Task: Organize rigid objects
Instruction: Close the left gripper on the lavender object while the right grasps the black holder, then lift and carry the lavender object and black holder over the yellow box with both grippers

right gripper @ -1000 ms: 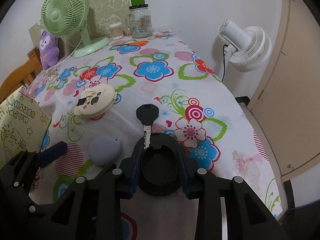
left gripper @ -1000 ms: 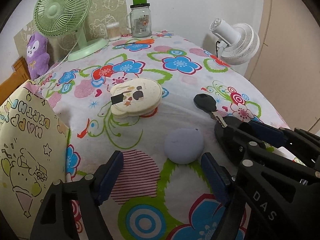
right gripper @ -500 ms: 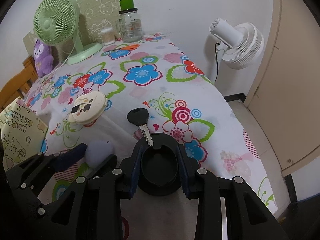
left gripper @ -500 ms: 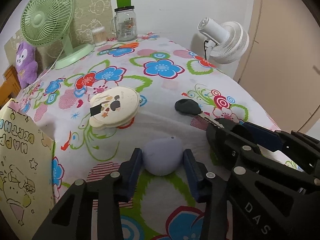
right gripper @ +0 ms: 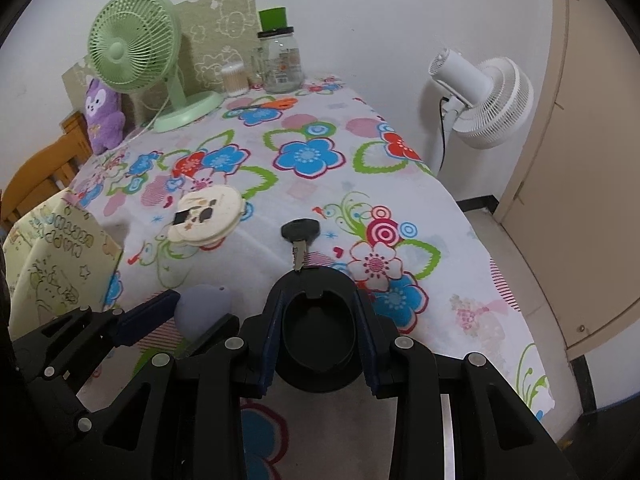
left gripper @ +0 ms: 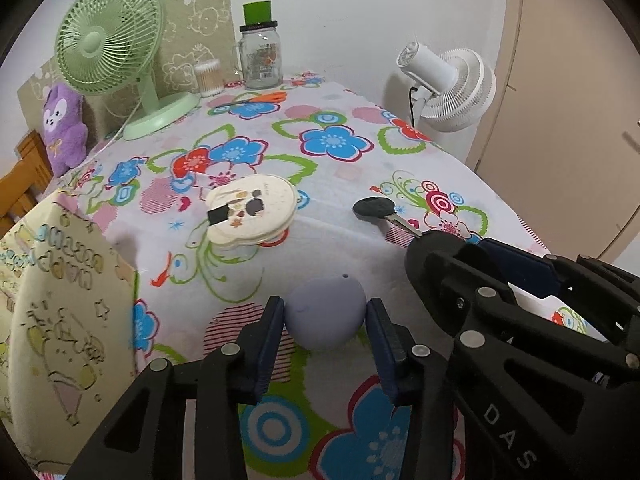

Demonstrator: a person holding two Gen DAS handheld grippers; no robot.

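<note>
My left gripper [left gripper: 325, 322] is shut on a round lilac-grey ball [left gripper: 326, 312], its blue pads touching both sides; it also shows in the right wrist view [right gripper: 204, 310]. My right gripper [right gripper: 318, 322] is shut on a black round cup-like object [right gripper: 318, 334], held just above the flowered tablecloth [right gripper: 304, 156]. A black-headed key [right gripper: 300, 236] lies just past the black object. A cream round case [left gripper: 252, 210] with dark patches lies mid-table.
A yellow "Happy Birthday" gift bag [left gripper: 60, 300] stands at the left. At the back are a green desk fan [left gripper: 116, 44], a glass jar with green lid [left gripper: 260, 56], a cotton-swab pot [left gripper: 209, 78] and a purple plush [left gripper: 64, 128]. A white fan [right gripper: 480, 100] stands beyond the table's right edge.
My left gripper moved forward and closed from wide open onto the lilac ball. My right gripper kept its hold on the black object and shifted slightly.
</note>
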